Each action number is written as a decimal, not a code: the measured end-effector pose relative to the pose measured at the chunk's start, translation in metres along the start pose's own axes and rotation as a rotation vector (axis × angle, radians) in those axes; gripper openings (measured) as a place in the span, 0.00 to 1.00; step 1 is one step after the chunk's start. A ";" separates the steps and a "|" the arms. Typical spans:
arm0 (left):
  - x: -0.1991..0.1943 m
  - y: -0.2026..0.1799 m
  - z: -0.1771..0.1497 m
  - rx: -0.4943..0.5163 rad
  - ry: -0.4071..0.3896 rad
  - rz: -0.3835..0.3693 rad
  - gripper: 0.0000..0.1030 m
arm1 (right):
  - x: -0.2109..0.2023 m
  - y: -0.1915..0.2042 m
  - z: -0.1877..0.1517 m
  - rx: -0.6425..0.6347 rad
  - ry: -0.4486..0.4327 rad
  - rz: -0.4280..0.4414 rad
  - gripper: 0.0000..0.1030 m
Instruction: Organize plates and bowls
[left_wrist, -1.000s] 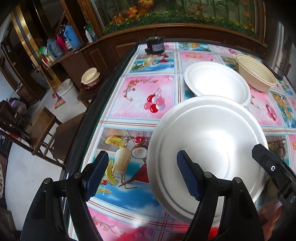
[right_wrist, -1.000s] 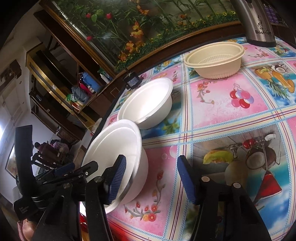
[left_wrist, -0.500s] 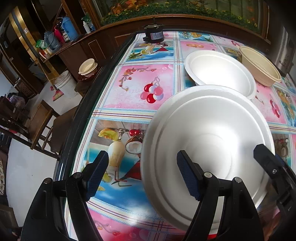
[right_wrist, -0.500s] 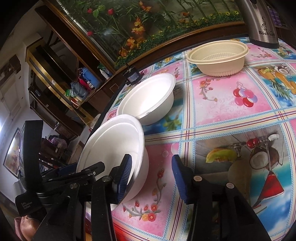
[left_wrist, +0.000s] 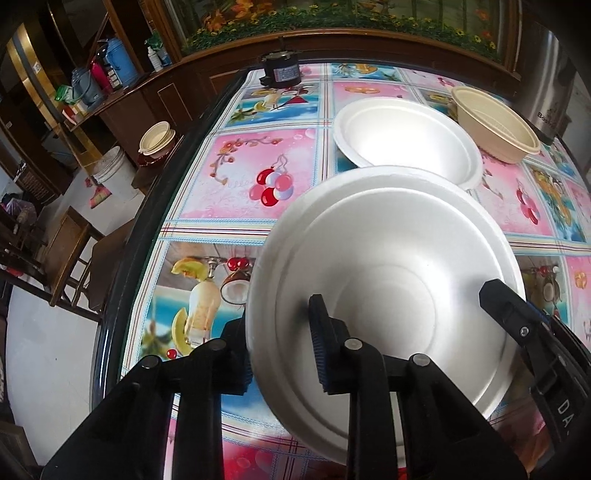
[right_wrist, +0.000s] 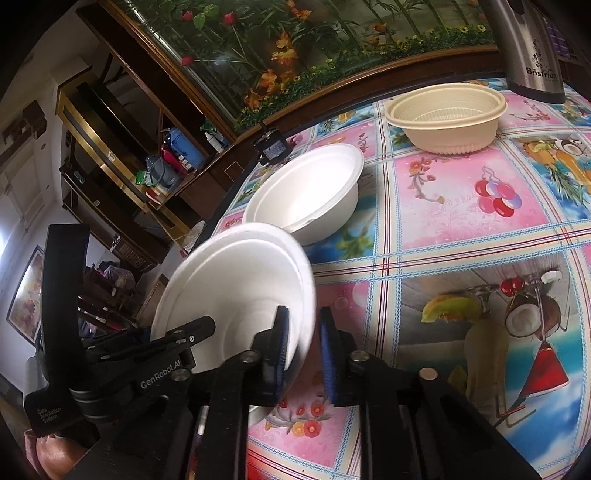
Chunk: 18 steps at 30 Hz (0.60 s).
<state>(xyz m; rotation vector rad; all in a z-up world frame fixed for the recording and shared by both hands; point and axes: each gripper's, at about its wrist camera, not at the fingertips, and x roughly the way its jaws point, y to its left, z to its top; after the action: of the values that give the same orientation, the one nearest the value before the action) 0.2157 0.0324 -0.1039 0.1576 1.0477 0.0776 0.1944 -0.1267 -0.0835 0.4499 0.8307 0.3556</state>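
A white foam bowl (left_wrist: 388, 254) is held tilted above the patterned table, near its front left. My left gripper (left_wrist: 280, 354) is shut on the bowl's left rim. My right gripper (right_wrist: 301, 349) is shut on the same bowl's (right_wrist: 236, 291) right rim. A second white foam bowl (left_wrist: 406, 140) stands upright on the table just behind it; it also shows in the right wrist view (right_wrist: 306, 195). A cream plastic bowl (left_wrist: 495, 122) stands farther back; the right wrist view shows it (right_wrist: 447, 118) as two nested bowls.
The table (left_wrist: 236, 177) has a glossy pink and blue cloth; its dark edge (left_wrist: 155, 221) runs down the left. A steel kettle (right_wrist: 532, 48) stands at the back right. A small black device (left_wrist: 282, 72) sits at the far edge. Chairs and a white bucket (left_wrist: 110, 173) stand left.
Both grippers have closed on the near white bowl's rim, left and right. The bowl has tipped up and lifted off the table.
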 end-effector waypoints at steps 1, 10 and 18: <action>-0.001 0.000 0.000 -0.001 0.000 -0.005 0.21 | -0.001 0.000 0.001 0.001 -0.001 0.000 0.11; -0.020 0.006 -0.004 -0.007 -0.031 -0.003 0.20 | -0.007 0.000 0.005 0.027 -0.001 0.041 0.11; -0.061 0.029 -0.022 -0.018 -0.092 0.022 0.20 | -0.028 0.017 0.008 0.007 -0.026 0.157 0.11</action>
<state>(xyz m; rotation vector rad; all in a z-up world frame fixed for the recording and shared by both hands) 0.1665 0.0544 -0.0572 0.1552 0.9530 0.0989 0.1810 -0.1280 -0.0523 0.5266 0.7737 0.4915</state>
